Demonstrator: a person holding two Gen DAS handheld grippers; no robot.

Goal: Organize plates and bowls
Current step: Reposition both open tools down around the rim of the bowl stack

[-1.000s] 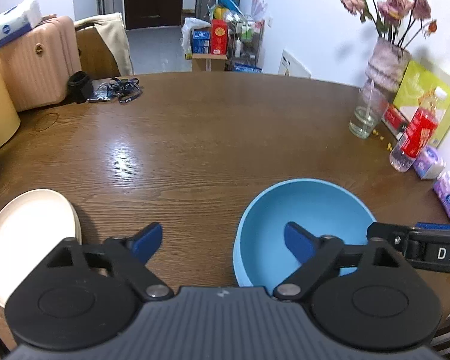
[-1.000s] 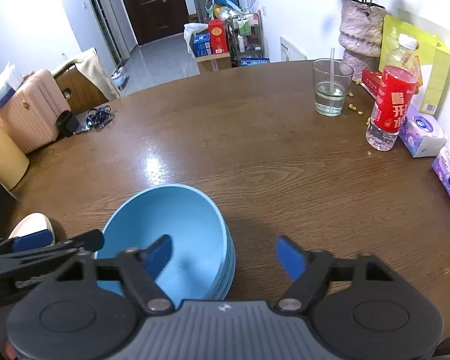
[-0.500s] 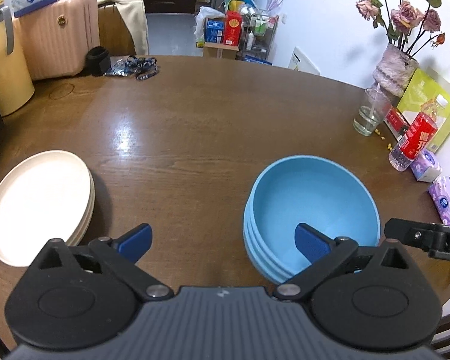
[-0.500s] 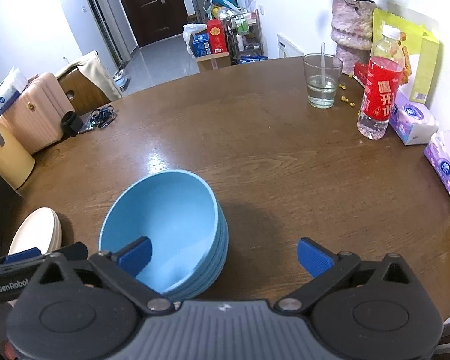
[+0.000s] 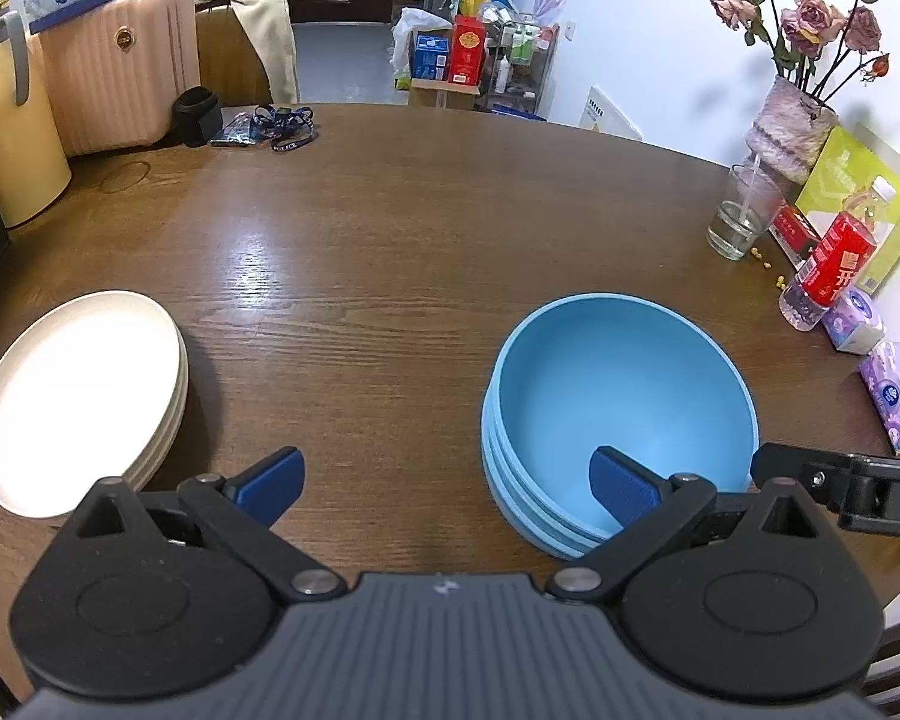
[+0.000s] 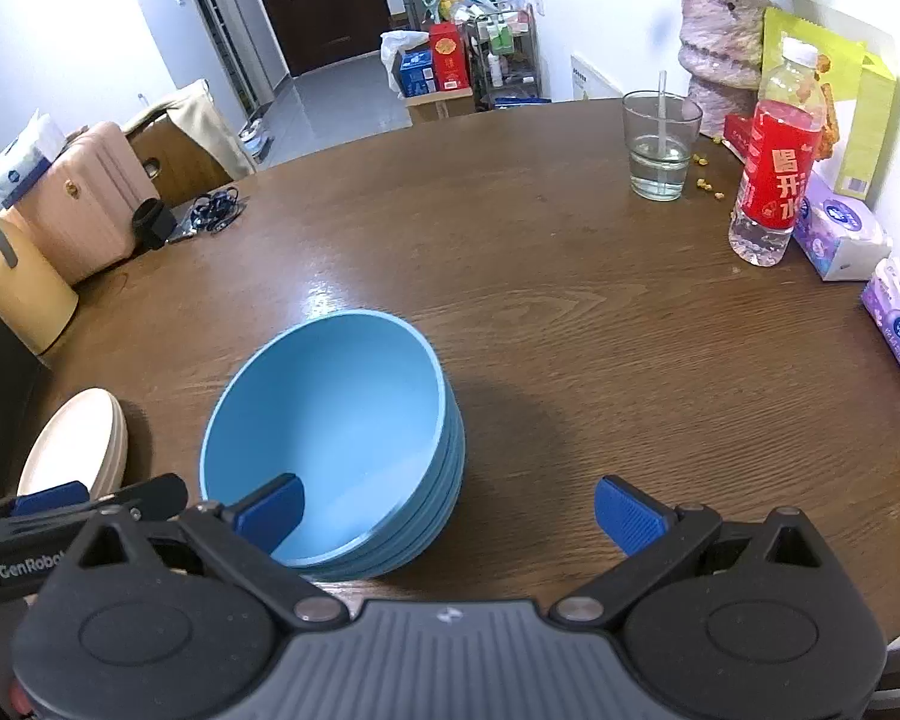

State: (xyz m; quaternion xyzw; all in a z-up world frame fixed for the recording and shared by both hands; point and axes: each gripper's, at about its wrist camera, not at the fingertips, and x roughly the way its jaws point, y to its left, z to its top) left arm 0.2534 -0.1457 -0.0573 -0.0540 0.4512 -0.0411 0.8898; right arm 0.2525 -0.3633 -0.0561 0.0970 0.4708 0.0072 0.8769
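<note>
Bowls (image 5: 621, 414) sit nested in a blue stack on the wooden table (image 5: 390, 228), low and to the right in my left view, and the cream plates (image 5: 81, 396) lie piled well apart from them at the left edge. My left tongs (image 5: 447, 483) hang spread wide with nothing between the pads; their jaws have just been opening, and one blue pad shows in front of the near wall of the top bowl, though whether it touches I cannot tell. My right tongs (image 6: 447, 510) are spread just as wide and empty, having just opened too, with their left pad over the bowl's near rim and the other over bare wood.

Both stacks look tidy already, so I judge the sorting nearly or wholly done.

If I must shift the bowls again, I would pinch the top one's rim, one pad inside the wall and one outside, at the near edge where I can see it. They look like thin, smooth plastic: light and stiff, probably slick under the pads, and nested bowls may cling and lift together. The plates look flat and shallow, likely light but awkward; I would catch the lip of the top plate at its overhanging edge, since the flat face offers no hold. Neither seems very fragile, but a tilted grip could let a smooth rim slide out.
</note>
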